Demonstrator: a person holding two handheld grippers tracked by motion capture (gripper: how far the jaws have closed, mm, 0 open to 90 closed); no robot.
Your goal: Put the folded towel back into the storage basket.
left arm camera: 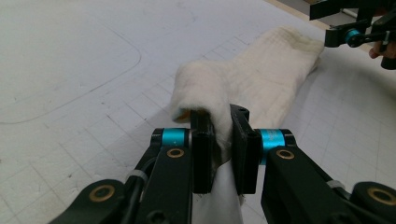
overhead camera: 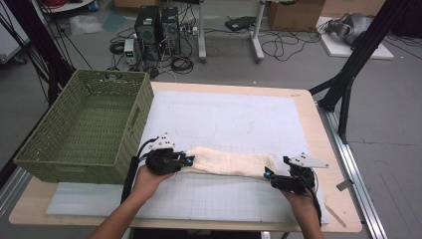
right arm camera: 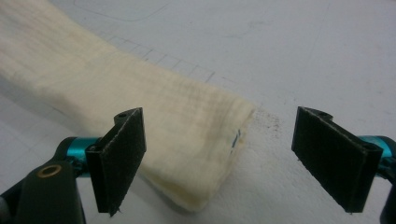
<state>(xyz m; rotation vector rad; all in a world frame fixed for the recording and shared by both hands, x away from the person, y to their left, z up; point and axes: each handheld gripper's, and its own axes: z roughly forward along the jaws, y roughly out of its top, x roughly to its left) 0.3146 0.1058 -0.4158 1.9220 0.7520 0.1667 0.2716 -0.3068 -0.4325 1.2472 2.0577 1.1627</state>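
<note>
Cables and computer towers clutter the floor beyond my table [overhead camera: 326, 149], which carries a white grid mat [overhead camera: 234, 119] and a green wicker basket [overhead camera: 84, 129] at its left edge. I see the cream folded cloth [overhead camera: 229, 162] lying across the mat toward the near edge. My left gripper [overhead camera: 185, 160] is clamped on the cloth's left end. My right gripper [overhead camera: 271, 175] stands wide apart at the cloth's right end, pads [right arm camera: 119, 158] not pressing it.
</note>
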